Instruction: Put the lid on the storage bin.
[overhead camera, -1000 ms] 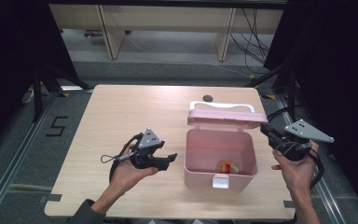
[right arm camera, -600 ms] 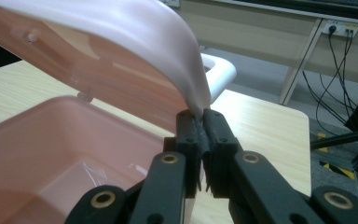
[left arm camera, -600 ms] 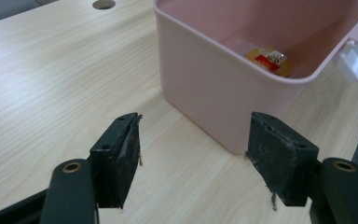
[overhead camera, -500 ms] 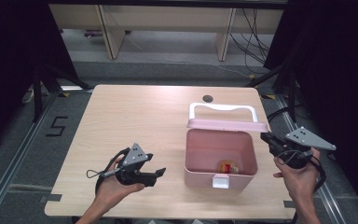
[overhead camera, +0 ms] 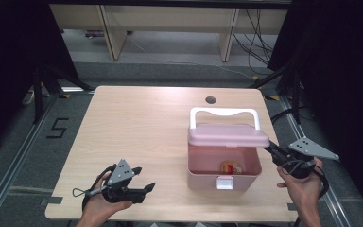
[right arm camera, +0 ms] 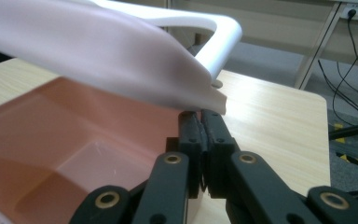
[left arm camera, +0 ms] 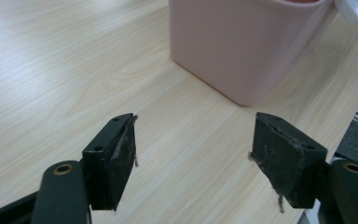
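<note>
Pale wood worktop (overhead camera: 137,127) carries the pink box (overhead camera: 224,165) near its front right. Closed jaws of the right gripper (right arm camera: 203,122) prop the lid (overhead camera: 228,135); lower gently. Left gripper (left arm camera: 193,161), jaws just opened and empty, stays clear.

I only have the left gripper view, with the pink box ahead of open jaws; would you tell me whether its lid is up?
Observer: Yes, the lid stands half raised, tilted over the box.
Operator: Thank you. What is keeping it there?
Observer: The right gripper, jaws shut, has its tips right under the lid's right corner and seems to prop it.
Operator: Is there anything in the box?
Observer: One small yellow and red thing lies on its floor, near the front.
</note>
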Demonstrator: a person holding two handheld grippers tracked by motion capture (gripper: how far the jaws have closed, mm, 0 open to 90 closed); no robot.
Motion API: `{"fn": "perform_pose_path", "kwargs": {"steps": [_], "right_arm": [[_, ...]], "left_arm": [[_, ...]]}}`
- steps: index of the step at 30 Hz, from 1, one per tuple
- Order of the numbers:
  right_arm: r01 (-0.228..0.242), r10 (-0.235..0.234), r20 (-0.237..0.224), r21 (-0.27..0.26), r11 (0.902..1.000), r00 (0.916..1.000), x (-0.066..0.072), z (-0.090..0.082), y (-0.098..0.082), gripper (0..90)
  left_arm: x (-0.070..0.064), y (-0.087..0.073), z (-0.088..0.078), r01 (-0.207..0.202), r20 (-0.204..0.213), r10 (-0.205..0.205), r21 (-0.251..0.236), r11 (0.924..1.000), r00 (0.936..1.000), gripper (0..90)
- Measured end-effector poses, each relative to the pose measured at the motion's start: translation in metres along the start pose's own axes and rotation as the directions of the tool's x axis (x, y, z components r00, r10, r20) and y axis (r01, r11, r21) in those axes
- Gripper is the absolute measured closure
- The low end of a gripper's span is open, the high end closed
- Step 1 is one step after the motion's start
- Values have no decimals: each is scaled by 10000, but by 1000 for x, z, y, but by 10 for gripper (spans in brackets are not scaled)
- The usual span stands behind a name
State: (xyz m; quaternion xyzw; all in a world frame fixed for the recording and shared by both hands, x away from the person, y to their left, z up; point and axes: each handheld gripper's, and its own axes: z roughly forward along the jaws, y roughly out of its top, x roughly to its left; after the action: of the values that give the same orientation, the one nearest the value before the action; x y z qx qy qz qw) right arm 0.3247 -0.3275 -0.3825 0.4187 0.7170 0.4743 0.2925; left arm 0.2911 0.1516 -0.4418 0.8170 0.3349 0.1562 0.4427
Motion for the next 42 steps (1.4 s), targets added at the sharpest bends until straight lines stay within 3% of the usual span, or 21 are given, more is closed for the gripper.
{"fn": "perform_pose_path", "kwargs": {"steps": [4, 8, 9, 10, 11, 15, 20, 26, 27, 28, 30, 37, 39, 40, 41, 42], "right_arm": [[-134, 134, 21, 227, 9997, 9999, 1, -1, -5, 882], [93, -92, -8, 314, 9995, 10000, -1, 0, -10, 883], [30, -31, 36, 298, 9996, 10000, 0, 1, -12, 882], [74, -72, -58, 398, 9992, 10000, -1, 1, -13, 882], [-21, 27, -93, 635, 9980, 10000, -1, 1, -15, 882], [35, -29, -75, 715, 9974, 10000, -2, 4, -20, 882], [-4, 11, -82, 854, 9963, 10000, -3, 6, -24, 875], [42, -40, -21, 1115, 9938, 10000, -5, 6, -28, 872], [-104, 114, -84, 1140, 9934, 9999, -6, 7, -30, 854], [-191, 209, -138, 1194, 9927, 9997, -6, 6, -31, 852], [-106, 119, -95, 1257, 9920, 9999, -7, 6, -29, 847], [-294, 278, 142, 1318, 9908, 9995, -14, 8, -29, 804], [-308, 278, 245, 1341, 9905, 9993, -16, 9, -31, 783], [-442, 415, 225, 1347, 9899, 9989, -17, 8, -33, 763], [-454, 424, 249, 1337, 9900, 9988, -18, 8, -34, 754], [-499, 457, 333, 1369, 9893, 9984, -18, 8, -35, 731]], "left_arm": [[1, -5, -1, 146, -5, -146, 71, 9999, 9999, 299], [0, -9, -1, 215, -5, -215, -33, 9998, 9998, 299], [1, -9, -3, 73, 14, -73, 208, 9998, 10000, 299], [0, -10, -2, 282, 9, -282, 33, 9996, 9996, 299], [1, -12, -3, 95, 28, -96, 203, 9997, 10000, 299], [-1, -16, 0, 354, 33, -354, 44, 9994, 9994, 299], [2, -18, -1, 158, 59, -160, 316, 9994, 9999, 299], [1, -19, 1, 376, 29, -376, 127, 9992, 9993, 299], [1, -19, 1, 431, 116, -433, 110, 9990, 9990, 299], [2, -20, 0, 220, 145, -224, 271, 9994, 9996, 299], [0, -19, 0, 397, 200, -401, 210, 9990, 9990, 299], [0, -19, -2, 208, 242, -217, 364, 9991, 9995, 299], [-1, -21, -1, 495, 214, -499, 162, 9986, 9985, 299], [1, -21, -3, 258, 218, -266, 393, 9989, 9994, 299], [0, -23, -2, 461, 177, -465, 218, 9987, 9988, 299], [3, -23, -3, 262, 108, -266, 358, 9990, 9996, 298]]}}
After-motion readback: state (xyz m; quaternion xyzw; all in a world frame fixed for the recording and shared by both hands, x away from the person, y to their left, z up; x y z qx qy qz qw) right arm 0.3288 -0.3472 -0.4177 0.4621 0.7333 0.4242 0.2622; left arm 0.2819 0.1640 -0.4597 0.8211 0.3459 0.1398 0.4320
